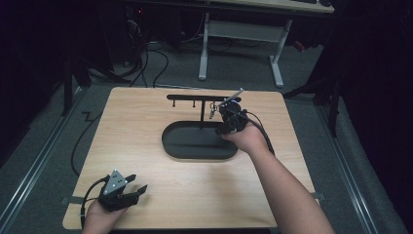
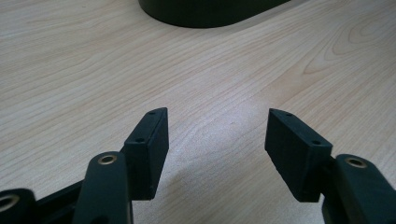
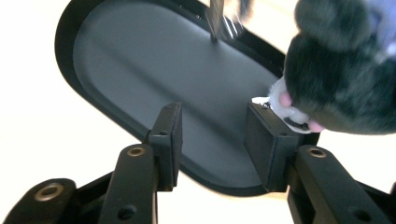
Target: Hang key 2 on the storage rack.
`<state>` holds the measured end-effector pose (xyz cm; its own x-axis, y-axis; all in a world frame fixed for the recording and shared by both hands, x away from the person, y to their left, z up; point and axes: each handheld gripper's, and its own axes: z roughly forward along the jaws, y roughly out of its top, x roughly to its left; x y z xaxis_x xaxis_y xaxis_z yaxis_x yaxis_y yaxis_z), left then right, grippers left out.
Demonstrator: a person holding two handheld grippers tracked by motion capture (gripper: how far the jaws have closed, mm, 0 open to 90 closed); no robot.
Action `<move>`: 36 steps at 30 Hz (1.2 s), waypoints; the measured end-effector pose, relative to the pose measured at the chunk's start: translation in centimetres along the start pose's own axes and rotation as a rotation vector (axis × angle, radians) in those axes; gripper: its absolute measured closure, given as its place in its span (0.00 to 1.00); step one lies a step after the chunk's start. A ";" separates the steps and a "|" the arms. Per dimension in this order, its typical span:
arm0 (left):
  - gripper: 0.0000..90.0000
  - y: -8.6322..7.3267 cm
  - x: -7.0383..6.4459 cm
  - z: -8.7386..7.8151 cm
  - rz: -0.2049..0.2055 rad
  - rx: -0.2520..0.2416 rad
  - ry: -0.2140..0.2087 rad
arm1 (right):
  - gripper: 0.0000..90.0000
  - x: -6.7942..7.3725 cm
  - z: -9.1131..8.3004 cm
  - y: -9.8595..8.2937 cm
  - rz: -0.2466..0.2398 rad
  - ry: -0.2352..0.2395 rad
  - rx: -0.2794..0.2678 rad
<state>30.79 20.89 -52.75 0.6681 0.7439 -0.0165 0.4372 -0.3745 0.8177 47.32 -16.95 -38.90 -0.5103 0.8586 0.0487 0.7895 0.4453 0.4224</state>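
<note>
Right claw is hanging over the dark oval tray, jaws spread with nothing between them. A dark furry toy with a small pale face is sitting just beside the right-hand jaw, touching or nearly touching its outer side, not pinched. A metal ring or clip is showing blurred above the tray; whether it joins to the toy cannot be told.

In the high view the right claw is working at the hook stand, which is rising from the tray's far rim near the far edge of the counter. A small item is dangling from the stand's bar right beside the claw.

Left claw is resting near the front left corner of the counter, jaws spread, empty, well apart from the tray.

Judgement: the hanging step looks to be in hand, with the claw apparently letting go. Next move is likely calling for a straight pull back from the stand without brushing the toy or tipping the bar.
</note>
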 end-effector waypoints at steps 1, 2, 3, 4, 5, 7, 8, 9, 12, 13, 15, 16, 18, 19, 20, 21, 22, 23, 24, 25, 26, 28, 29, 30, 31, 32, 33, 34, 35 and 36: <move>0.45 0.0 0.0 0.0 0.001 0.001 0.000 | 0.62 0.0 0.1 -0.5 -0.006 -0.001 -0.007; 0.45 0.0 -0.1 0.1 0.000 0.002 0.001 | 0.61 0.0 0.1 -1.0 -0.002 -0.002 -0.012; 0.44 0.0 -0.1 0.1 0.001 0.003 0.001 | 0.61 0.0 0.2 -1.6 -0.002 0.000 -0.023; 0.44 0.0 -0.1 0.1 0.002 0.005 0.001 | 0.60 0.0 0.2 -2.2 -0.009 -0.001 -0.032; 0.44 0.0 -0.2 0.1 0.003 0.002 0.002 | 0.60 0.1 0.3 -2.6 -0.011 0.003 -0.037; 0.44 0.1 -0.3 0.1 0.006 0.004 0.001 | 0.58 0.3 0.6 -4.3 -0.029 -0.003 -0.056; 0.44 0.1 -0.3 0.1 0.010 0.005 0.000 | 0.57 0.3 0.7 -4.8 -0.025 -0.003 -0.061; 0.44 0.1 -0.4 0.1 0.009 0.005 -0.002 | 0.55 0.3 0.9 -5.5 -0.028 -0.004 -0.077; 0.44 0.1 -0.5 0.2 0.011 0.003 -0.002 | 0.53 0.3 1.5 -8.0 -0.016 0.005 -0.107; 0.44 0.1 -0.5 0.2 0.011 0.004 -0.002 | 0.53 0.2 1.6 -8.6 -0.011 0.008 -0.114; 0.44 0.1 -0.6 0.2 0.010 0.005 -0.003 | 0.53 0.2 2.0 -10.2 0.005 0.014 -0.138; 0.44 0.1 -0.6 0.2 0.009 0.005 -0.004 | 0.52 0.1 2.2 -11.1 0.013 0.016 -0.147; 0.44 0.1 -0.6 0.2 0.010 0.007 -0.004 | 0.52 0.2 2.4 -12.4 0.009 0.015 -0.179; 0.44 0.1 -0.7 0.2 0.009 0.005 -0.002 | 0.52 0.3 2.4 -13.1 0.011 0.016 -0.185; 0.44 0.1 -0.7 0.2 0.008 0.002 -0.003 | 0.52 0.3 2.5 -13.8 0.010 0.020 -0.202; 0.44 0.1 -0.7 0.2 0.007 0.001 -0.003 | 0.52 0.3 2.5 -14.5 0.007 0.019 -0.216; 0.44 0.1 -0.8 0.2 0.007 -0.001 -0.002 | 0.51 0.3 2.5 -15.1 0.013 0.021 -0.233; 0.44 0.1 -0.8 0.2 0.006 -0.001 -0.002 | 0.51 0.3 2.5 -15.9 0.013 0.018 -0.246; 0.44 0.1 -0.9 0.2 0.005 -0.001 -0.003 | 0.50 0.3 2.7 -16.6 0.012 0.015 -0.264; 0.44 0.1 -0.9 0.2 0.006 0.001 -0.003 | 0.49 0.3 2.8 -17.3 0.008 0.009 -0.277; 0.44 0.1 -1.0 0.2 0.005 0.001 -0.004 | 0.48 0.2 2.9 -18.0 0.010 0.012 -0.295; 0.44 0.1 -1.1 0.2 0.002 -0.002 -0.007 | 0.46 0.1 3.2 -19.5 0.012 0.006 -0.328; 0.44 0.1 -1.2 0.2 0.004 -0.003 -0.009 | 0.45 0.2 3.3 -20.2 0.015 0.001 -0.341; 0.44 0.1 -1.3 0.2 0.004 -0.004 -0.009 | 0.45 0.2 3.4 -20.9 0.021 0.003 -0.357; 0.44 0.1 -1.3 0.2 0.006 -0.005 -0.012 | 0.44 0.3 3.4 -21.8 0.020 0.000 -0.381; 0.44 0.2 -1.4 0.2 0.008 -0.005 -0.013 | 0.43 0.4 3.5 -22.3 0.023 -0.004 -0.392; 0.44 0.2 -1.4 0.2 0.009 -0.004 -0.015 | 0.41 0.4 3.5 -23.0 0.029 -0.005 -0.407; 0.44 0.2 -1.5 0.2 0.009 -0.005 -0.016 | 0.41 0.5 3.5 -23.8 0.035 -0.004 -0.426; 0.44 0.2 -1.5 0.2 0.008 -0.005 -0.018 | 0.41 0.6 3.4 -24.7 0.028 0.011 -0.432; 0.44 0.2 -1.5 0.3 0.005 -0.007 -0.022 | 0.38 0.6 3.3 -24.9 0.022 0.027 -0.423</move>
<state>30.05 19.54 -52.74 0.6834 0.7297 -0.0246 0.4294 -0.3745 0.8218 28.54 -26.71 -52.33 -0.5082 0.8572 0.0833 0.5939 0.2788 0.7547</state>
